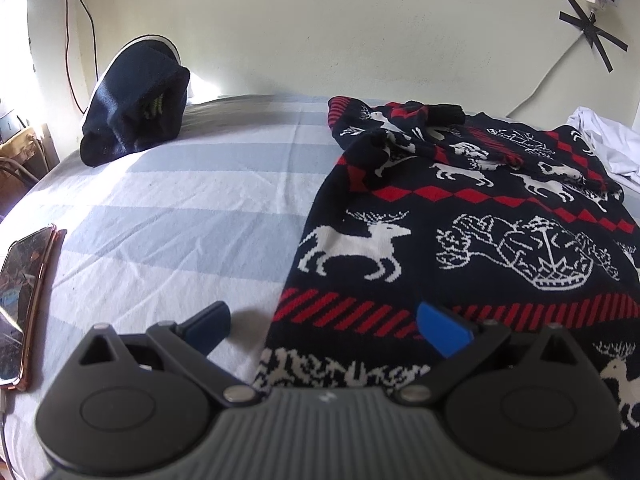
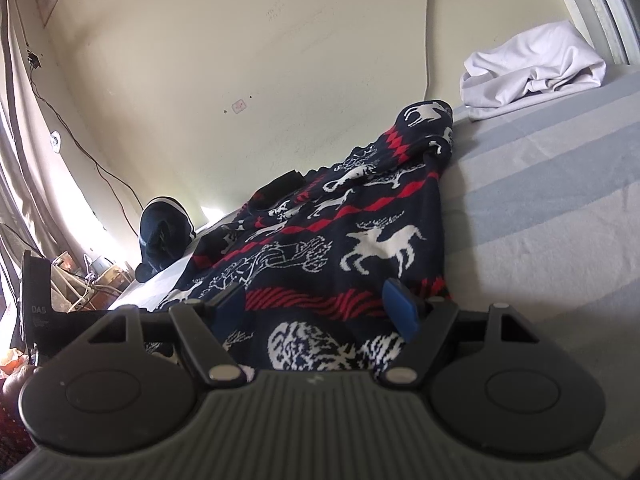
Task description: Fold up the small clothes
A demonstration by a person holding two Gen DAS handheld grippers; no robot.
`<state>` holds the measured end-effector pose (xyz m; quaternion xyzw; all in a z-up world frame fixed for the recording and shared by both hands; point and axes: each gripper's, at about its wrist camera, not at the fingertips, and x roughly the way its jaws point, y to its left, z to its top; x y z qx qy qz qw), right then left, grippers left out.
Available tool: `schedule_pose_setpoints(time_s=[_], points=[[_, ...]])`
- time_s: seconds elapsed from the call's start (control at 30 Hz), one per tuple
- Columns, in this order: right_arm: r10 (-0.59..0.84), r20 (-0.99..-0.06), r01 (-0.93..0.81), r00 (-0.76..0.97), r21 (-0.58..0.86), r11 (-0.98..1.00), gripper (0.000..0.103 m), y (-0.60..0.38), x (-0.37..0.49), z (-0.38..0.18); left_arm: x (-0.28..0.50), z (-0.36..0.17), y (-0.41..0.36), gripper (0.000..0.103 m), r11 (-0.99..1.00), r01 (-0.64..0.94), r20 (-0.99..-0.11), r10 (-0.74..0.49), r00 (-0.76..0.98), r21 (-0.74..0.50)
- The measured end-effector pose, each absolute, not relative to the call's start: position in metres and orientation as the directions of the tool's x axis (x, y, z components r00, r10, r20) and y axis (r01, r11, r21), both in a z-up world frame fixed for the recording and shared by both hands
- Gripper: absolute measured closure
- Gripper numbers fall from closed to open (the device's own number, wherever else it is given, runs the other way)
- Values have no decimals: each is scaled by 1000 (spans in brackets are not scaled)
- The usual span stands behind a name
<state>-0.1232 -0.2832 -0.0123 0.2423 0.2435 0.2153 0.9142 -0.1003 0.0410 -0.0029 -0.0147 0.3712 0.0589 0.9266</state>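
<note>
Navy reindeer-patterned sweater (image 1: 460, 240), red bands

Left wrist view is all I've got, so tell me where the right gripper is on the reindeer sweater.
Observer: The right gripper sits at the reindeer sweater's near hem, by its right edge, jaws open.
Operator: Is it pinching fabric?
Observer: No; the blue fingertips stand apart over the red striped band, gripping nothing.
Operator: What's right of the sweater?
Observer: Bare striped sheet, with a crumpled white garment at the far end against the wall.
</note>
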Motion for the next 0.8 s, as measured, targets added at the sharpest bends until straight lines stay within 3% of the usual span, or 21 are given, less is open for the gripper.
schedule_pose_setpoints(time_s=[0.43,0.8], points=[[503,-338,-272,796,542,795,25,-282,-124,-12,-99,2,21,0,979,-123,-673,200,712,161],[500,-334,-270,799,543,795,25,-281,-126,-12,-99,2,19,0,977,-122,-672,208,711,172]])
